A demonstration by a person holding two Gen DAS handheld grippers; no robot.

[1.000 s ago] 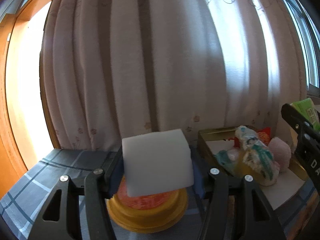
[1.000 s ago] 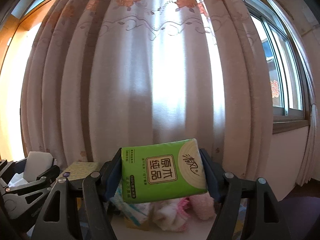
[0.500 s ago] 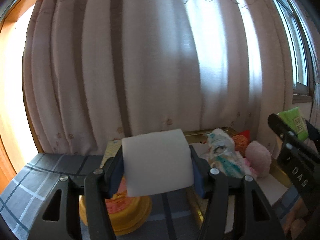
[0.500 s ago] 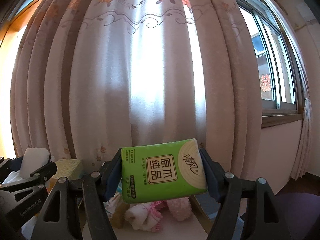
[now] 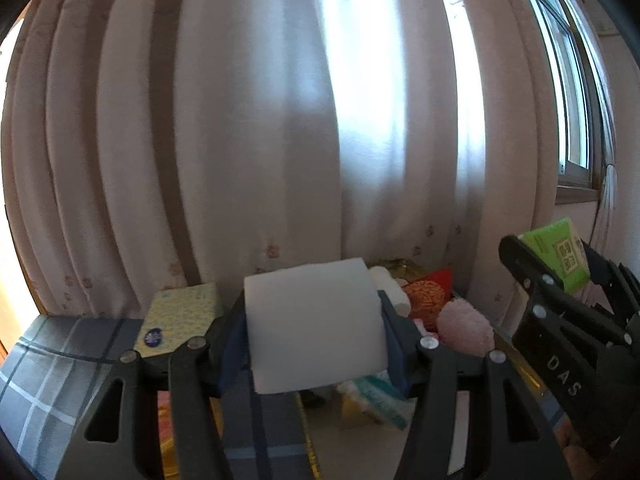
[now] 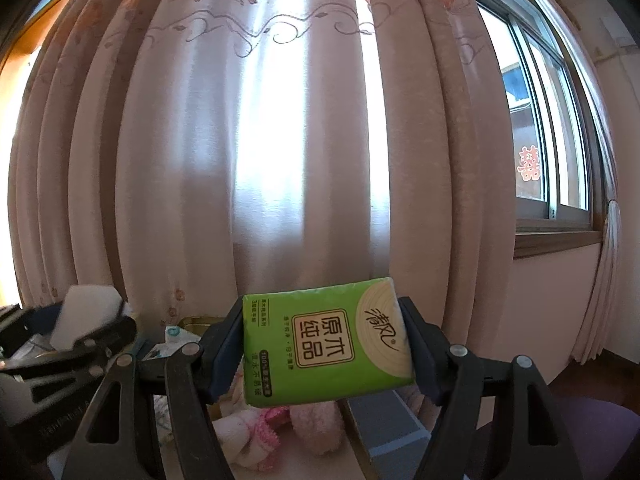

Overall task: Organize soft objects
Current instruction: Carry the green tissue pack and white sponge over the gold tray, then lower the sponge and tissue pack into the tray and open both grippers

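Observation:
My left gripper [image 5: 314, 334] is shut on a white sponge block [image 5: 316, 324] and holds it above the table, at the left edge of a gold-rimmed tray [image 5: 520, 368]. My right gripper [image 6: 326, 346] is shut on a green tissue pack [image 6: 326, 344] and holds it above the same tray [image 6: 192, 322]. The right gripper with its pack also shows at the right of the left wrist view [image 5: 560, 312]. The left gripper with the sponge shows at the left of the right wrist view [image 6: 80, 328]. The tray holds a pink fluffy item [image 5: 464, 328], a red-orange item [image 5: 430, 294] and several other soft things.
A yellow tissue box [image 5: 180, 320] stands on the grey checked tablecloth [image 5: 52, 360] to the left of the tray. A pink curtain [image 5: 280, 120] hangs close behind the table. A window [image 6: 540, 140] is at the right.
Both grippers have swung to the right with their loads. The left one has left the yellow bowl and now stands at the tray's left edge; the tissue box has come into view.

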